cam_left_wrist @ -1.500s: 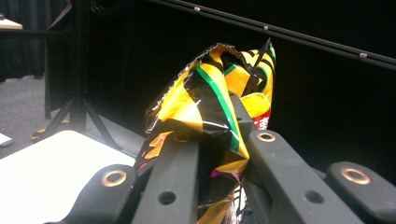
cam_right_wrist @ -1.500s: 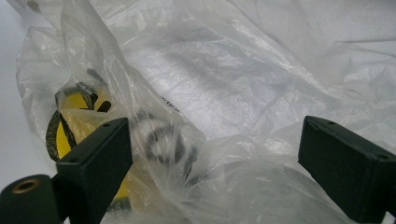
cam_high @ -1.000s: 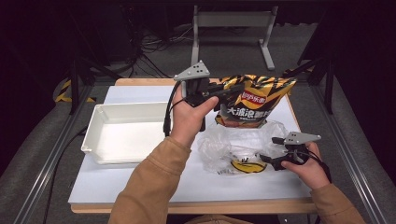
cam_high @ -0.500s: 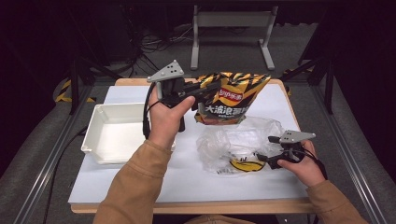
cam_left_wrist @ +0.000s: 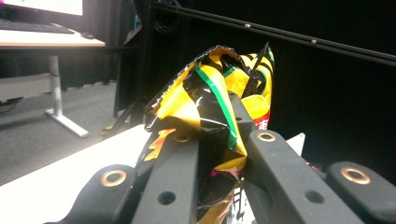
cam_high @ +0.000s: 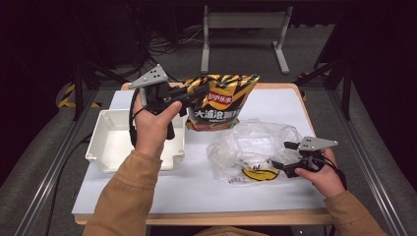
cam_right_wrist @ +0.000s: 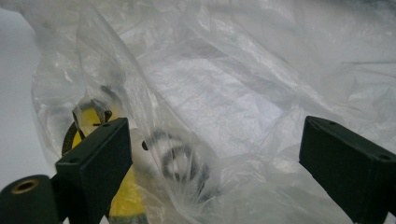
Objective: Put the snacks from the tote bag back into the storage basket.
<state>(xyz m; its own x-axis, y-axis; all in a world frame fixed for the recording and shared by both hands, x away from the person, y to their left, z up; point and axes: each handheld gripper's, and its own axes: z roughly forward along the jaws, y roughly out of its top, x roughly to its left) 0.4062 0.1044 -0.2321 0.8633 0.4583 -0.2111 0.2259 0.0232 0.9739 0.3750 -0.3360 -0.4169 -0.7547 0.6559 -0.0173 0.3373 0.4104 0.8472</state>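
Observation:
A yellow and black chip bag (cam_high: 223, 101) hangs in the air over the back of the white table (cam_high: 196, 187), just right of the tray. My left gripper (cam_high: 198, 93) is shut on the bag's crumpled top left corner, and in the left gripper view the two black jaws (cam_left_wrist: 215, 140) pinch the foil of the chip bag (cam_left_wrist: 210, 93). At the front right lies a crumpled clear plastic bag (cam_high: 251, 142) with a yellow and black item (cam_high: 258, 173) inside. My right gripper (cam_high: 281, 155) is open at its right edge, with loose film of the plastic bag (cam_right_wrist: 224, 84) between the spread jaws (cam_right_wrist: 210, 149).
A white rectangular tray (cam_high: 105, 142) sits at the table's left, under my left forearm. Metal rails run along both sides of the table, and a grey stand rises behind it (cam_high: 241, 22). The floor around is dark, with cables.
My left hand has carried the chip bag leftward, from over the plastic bag toward the tray. The right hand and the plastic bag have stayed put.

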